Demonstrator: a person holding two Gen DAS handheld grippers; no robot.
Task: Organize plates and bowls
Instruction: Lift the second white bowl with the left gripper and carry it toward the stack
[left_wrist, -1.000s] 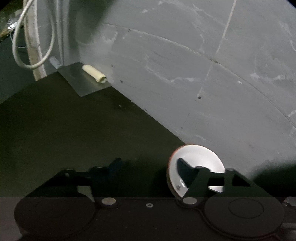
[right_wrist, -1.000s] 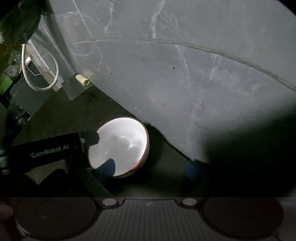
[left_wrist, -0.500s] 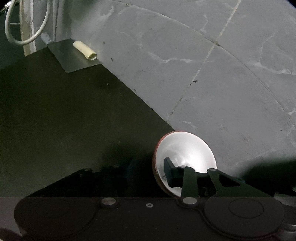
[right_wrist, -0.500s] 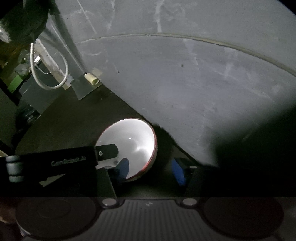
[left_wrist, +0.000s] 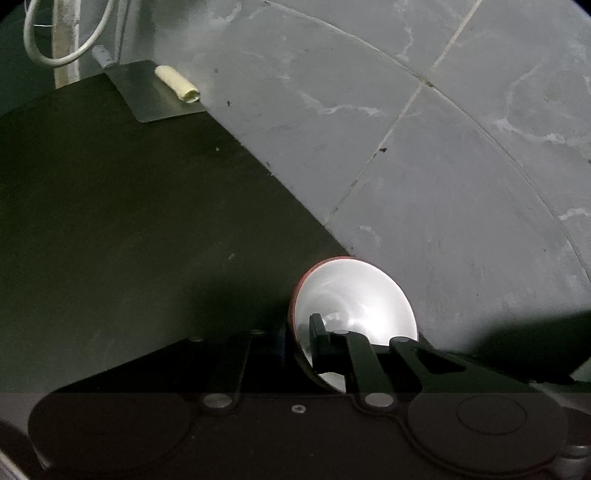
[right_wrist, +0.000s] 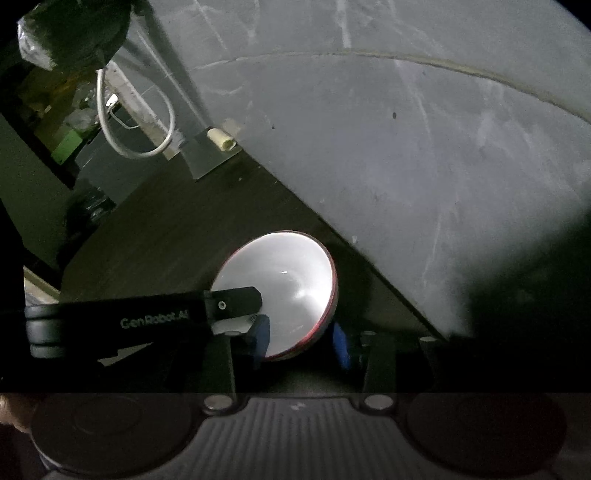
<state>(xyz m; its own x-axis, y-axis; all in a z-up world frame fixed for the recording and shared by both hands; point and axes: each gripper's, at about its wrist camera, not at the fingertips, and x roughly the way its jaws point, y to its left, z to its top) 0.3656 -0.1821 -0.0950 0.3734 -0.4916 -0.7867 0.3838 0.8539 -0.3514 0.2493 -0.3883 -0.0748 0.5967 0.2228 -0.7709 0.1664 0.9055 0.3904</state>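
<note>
A bowl, white inside and red outside, is tilted above the dark tabletop by the grey tiled wall. My left gripper is shut on the bowl's rim, one finger inside and one outside. In the right wrist view the same bowl sits between the two blue pads of my right gripper, which is open around its lower rim. The left gripper's black finger reaches into the bowl from the left there.
A dark tabletop runs along a grey tiled wall. A small cream roll lies on a metal sheet at the far corner. A white cable loops beside it. Clutter stands at the far left.
The bowl, held by my left gripper, has shifted left and tilted in the left view. My right gripper has closed in on the bowl, its blue pads now on either side of the rim.
</note>
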